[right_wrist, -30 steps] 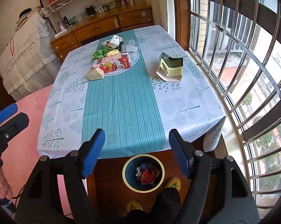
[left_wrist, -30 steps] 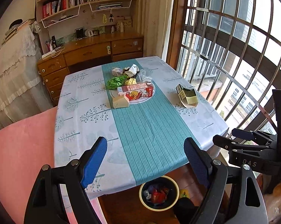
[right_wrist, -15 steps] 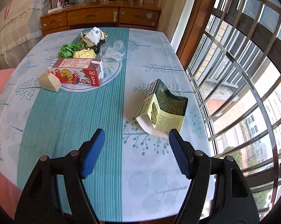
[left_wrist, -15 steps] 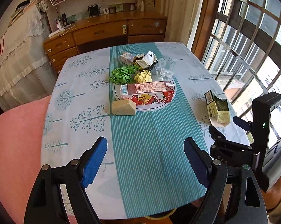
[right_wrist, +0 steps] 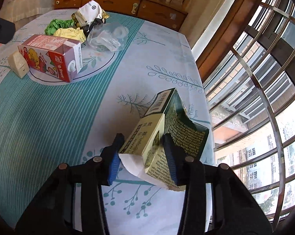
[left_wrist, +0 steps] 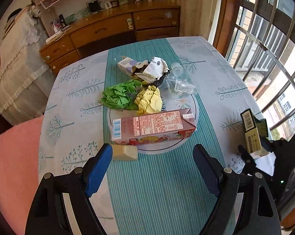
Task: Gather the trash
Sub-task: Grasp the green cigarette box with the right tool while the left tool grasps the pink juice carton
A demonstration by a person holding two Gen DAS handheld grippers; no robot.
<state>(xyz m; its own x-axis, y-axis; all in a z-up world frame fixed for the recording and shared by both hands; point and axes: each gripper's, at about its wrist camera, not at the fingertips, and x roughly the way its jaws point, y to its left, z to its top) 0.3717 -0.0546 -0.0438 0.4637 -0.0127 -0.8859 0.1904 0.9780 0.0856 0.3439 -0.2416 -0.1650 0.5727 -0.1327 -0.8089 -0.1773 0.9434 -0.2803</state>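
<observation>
My right gripper [right_wrist: 142, 151] is shut on a torn green and cream paper box [right_wrist: 167, 129] near the table's right edge; the box also shows in the left wrist view [left_wrist: 254, 133]. My left gripper [left_wrist: 152, 168] is open and empty, just short of a red drink carton [left_wrist: 153, 126] lying on a round mat. A small cream box [left_wrist: 124, 152] lies by its left finger. Behind the carton lie a green paper wad [left_wrist: 119, 97], a yellow wad [left_wrist: 149, 100], a white and black wrapper [left_wrist: 151, 70] and a clear plastic bag [left_wrist: 181, 86].
The table [left_wrist: 73, 101] has a pale tree-print cloth with a teal striped runner. A pink surface [left_wrist: 14, 164] lies to the left, a wooden dresser [left_wrist: 112, 29] beyond the far edge, and a barred window [right_wrist: 255, 78] close on the right.
Both grippers moved forward over the table. The right gripper closed on the torn green box. The left gripper came close to the red carton and stayed open.
</observation>
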